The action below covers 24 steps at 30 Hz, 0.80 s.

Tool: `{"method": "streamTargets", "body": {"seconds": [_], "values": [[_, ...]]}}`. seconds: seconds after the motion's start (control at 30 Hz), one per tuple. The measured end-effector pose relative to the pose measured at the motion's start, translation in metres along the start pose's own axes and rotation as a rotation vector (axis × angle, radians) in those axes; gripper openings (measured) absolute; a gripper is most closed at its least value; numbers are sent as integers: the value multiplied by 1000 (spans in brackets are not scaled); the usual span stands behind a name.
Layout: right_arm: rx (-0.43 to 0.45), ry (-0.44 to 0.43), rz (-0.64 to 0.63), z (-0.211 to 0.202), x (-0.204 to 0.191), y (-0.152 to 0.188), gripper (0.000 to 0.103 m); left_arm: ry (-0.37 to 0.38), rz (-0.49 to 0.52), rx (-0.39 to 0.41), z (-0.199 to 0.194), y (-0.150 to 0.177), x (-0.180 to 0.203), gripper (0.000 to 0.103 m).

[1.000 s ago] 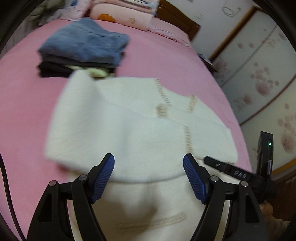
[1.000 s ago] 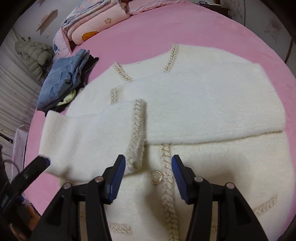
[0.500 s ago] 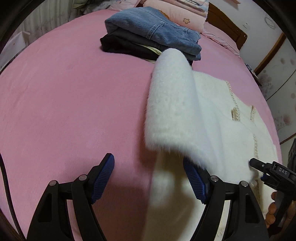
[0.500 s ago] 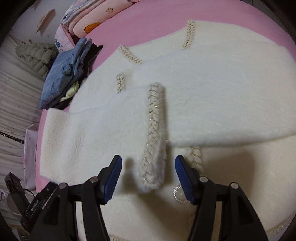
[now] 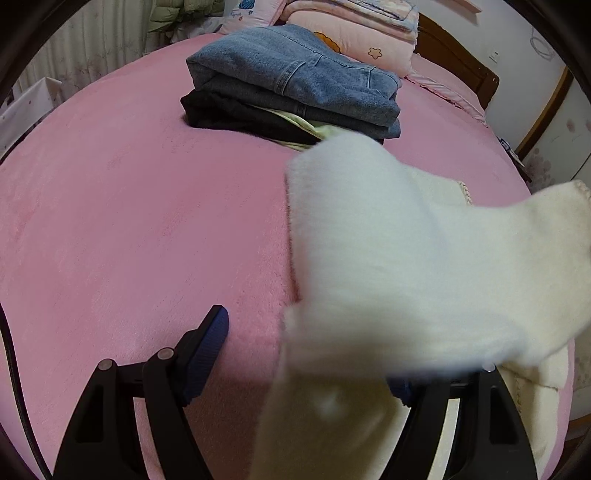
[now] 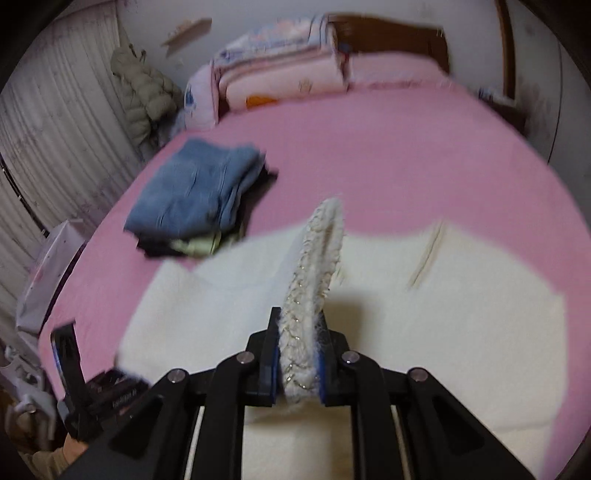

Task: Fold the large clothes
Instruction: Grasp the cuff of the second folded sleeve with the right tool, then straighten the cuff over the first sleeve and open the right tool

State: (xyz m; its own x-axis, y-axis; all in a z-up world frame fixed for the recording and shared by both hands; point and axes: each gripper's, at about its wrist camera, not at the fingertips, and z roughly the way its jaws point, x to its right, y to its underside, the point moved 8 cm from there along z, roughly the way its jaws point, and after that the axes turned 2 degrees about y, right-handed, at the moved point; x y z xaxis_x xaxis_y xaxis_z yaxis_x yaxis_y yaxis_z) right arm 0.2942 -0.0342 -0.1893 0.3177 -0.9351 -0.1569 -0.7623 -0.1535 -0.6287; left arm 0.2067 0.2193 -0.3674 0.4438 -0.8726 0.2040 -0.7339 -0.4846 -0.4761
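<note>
The right gripper [image 6: 298, 363] has just clamped its jaws onto the braided cuff [image 6: 314, 280] of the white fuzzy cardigan [image 6: 461, 317], lifting it off the pink bed [image 6: 388, 166]. Folded jeans [image 6: 195, 192] sit nearby.

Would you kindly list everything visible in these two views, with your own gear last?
Cardigan: one, cream, spread on the bed's near side; braided cuff lifted.
Jeans: one, blue, folded atop the stack at the far left.
Dark garment: one, black, under the jeans.
Pale garment: one, yellowish, poking from the stack.
Bedspread: one, pink, covering the bed.
Quilts: folded pile, pink, by the headboard.
Padded jacket: one, grey-green, at the wall.
Left gripper: open, sleeve draped over its right finger.
Right gripper: just closed on the cuff.
</note>
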Motion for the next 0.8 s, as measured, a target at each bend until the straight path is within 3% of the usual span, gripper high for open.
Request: {"method": "streamTargets", "body": {"seconds": [0.13,0.37,0.63,0.8], "values": [[4,120,18,14,45,-6,14,-20,-17,-29,13,1,0,76],[-208,254,24,92,108,68,15,-58,7,-49,22,6,-1,77],[-177,276,53,100,112,77,18,-94,3,-57,20,5,-6,77],[-244,209,119,95,120,80,25,-35,-18,-125,6,11,-3,77]]}}
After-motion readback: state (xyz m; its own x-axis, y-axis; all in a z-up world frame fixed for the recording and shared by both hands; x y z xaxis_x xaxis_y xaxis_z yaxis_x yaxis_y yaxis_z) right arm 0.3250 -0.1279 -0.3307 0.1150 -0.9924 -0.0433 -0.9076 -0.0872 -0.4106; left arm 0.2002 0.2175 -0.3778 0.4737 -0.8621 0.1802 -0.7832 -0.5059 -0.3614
